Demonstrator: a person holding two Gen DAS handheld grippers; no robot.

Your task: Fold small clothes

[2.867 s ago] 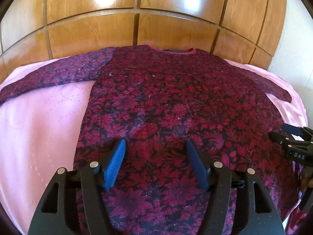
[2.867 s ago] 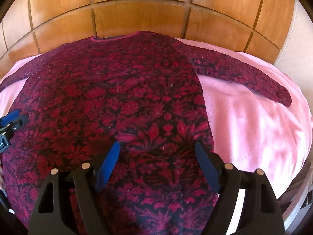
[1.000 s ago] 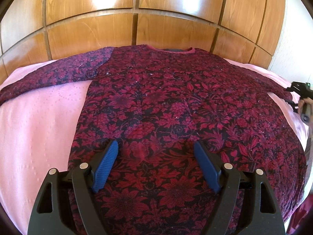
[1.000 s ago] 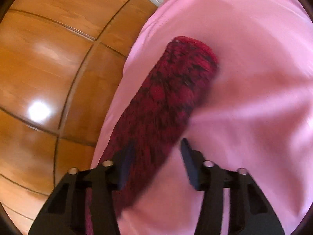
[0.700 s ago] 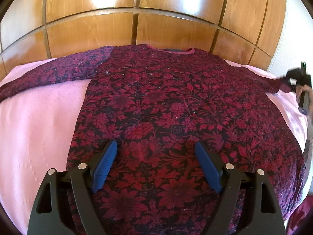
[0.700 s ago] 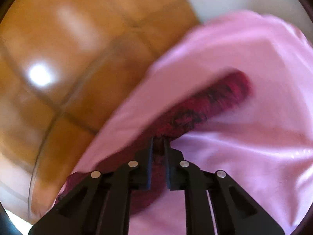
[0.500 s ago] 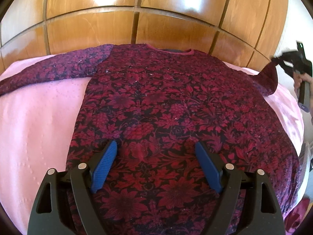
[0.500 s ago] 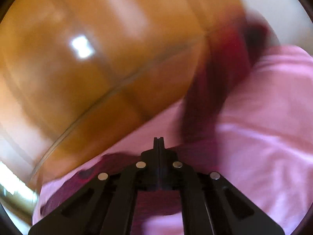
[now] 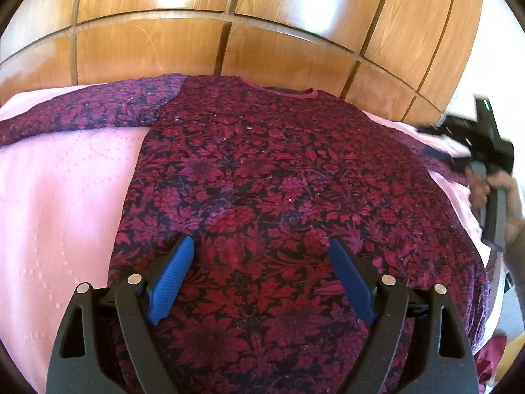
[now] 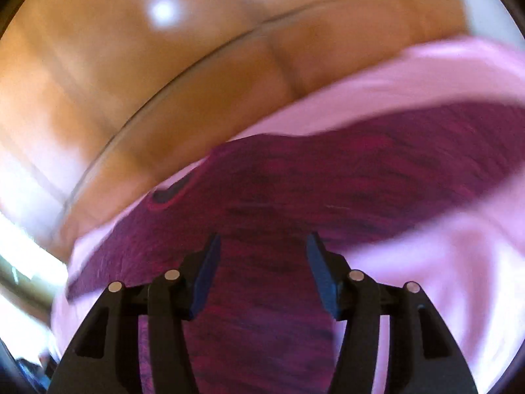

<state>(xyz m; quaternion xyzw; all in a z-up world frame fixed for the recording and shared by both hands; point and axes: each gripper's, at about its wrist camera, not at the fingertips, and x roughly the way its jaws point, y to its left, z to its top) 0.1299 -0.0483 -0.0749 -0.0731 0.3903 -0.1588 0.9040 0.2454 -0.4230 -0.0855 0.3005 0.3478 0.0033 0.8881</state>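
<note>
Since half a second ago, when your right gripper (image 10: pixel 262 256) was clamped on the right sleeve and lifting it, its jaws have sprung apart with nothing between them. The sleeve is out, apparently laid inward; blur hides exactly where. Your left gripper (image 9: pixel 259 262) stays spread and empty over the hem. The sweater (image 9: pixel 282 177) lies flat across the pink bedspread (image 9: pixel 59 197), collar toward the headboard (image 9: pixel 229 46) edge. The left sleeve (image 9: pixel 82 115) remains outstretched; fold it next.

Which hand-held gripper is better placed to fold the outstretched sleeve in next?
Left hand-held gripper: open over the red floral knit sweater, whose left sleeve lies flat on the pink bedspread. The right hand-held gripper is on the opposite side.
</note>
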